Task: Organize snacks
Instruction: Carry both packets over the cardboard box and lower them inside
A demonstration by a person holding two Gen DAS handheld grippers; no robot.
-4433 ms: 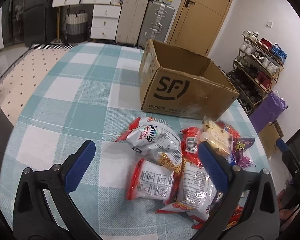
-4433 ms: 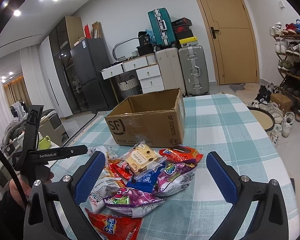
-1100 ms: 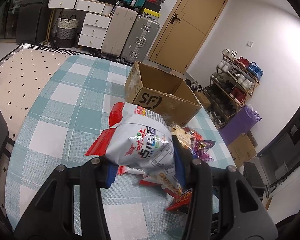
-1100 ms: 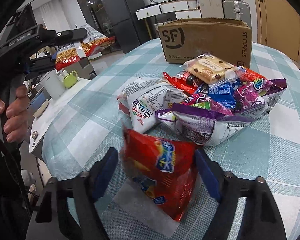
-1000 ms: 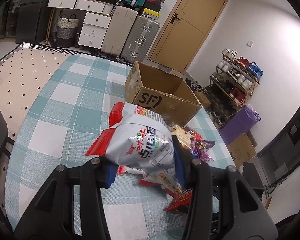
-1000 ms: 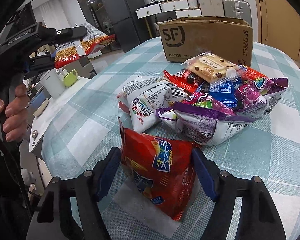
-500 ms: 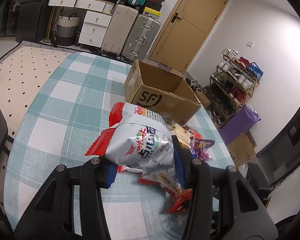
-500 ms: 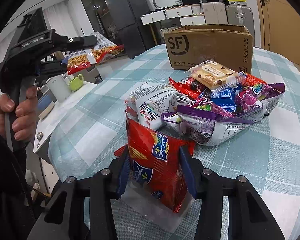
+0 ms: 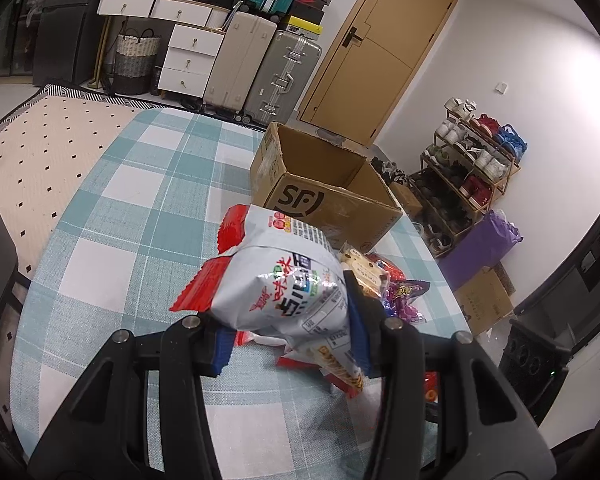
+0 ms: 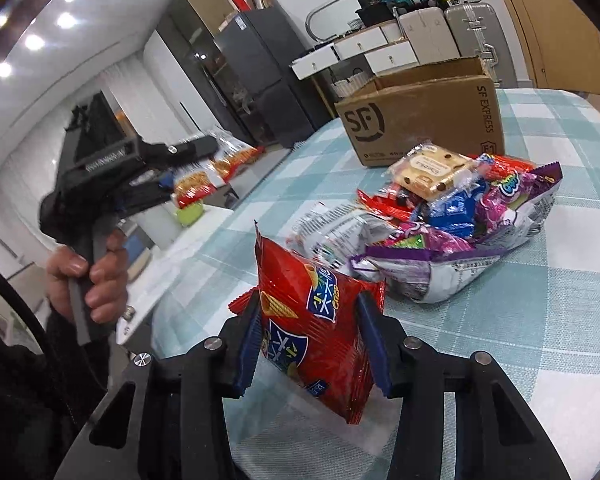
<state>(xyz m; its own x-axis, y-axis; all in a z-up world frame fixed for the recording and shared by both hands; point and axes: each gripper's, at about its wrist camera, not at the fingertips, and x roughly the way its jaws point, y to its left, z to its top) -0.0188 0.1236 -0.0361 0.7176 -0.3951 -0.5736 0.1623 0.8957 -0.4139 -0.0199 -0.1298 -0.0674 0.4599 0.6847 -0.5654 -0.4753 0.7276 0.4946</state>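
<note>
My left gripper (image 9: 288, 336) is shut on a white and red snack bag (image 9: 284, 280) and holds it above the checked table (image 9: 140, 216). It also shows in the right wrist view (image 10: 204, 172), held in a hand at the left. My right gripper (image 10: 310, 340) is shut on a red crisp bag (image 10: 312, 320), lifted off the table. The open SF cardboard box (image 9: 324, 184) stands at the table's far side, also in the right wrist view (image 10: 424, 116). A pile of snack packs (image 10: 440, 216) lies in front of it.
Suitcases (image 9: 260, 56) and white drawers (image 9: 188, 52) stand against the far wall by a wooden door (image 9: 372, 52). A shoe rack (image 9: 468, 172) and a purple bag (image 9: 484, 248) stand right of the table. A dark fridge (image 10: 256, 84) stands at the back.
My right gripper closed on the red crisp bag and lifted it off the table. My left gripper keeps holding the white and red bag, nearly still.
</note>
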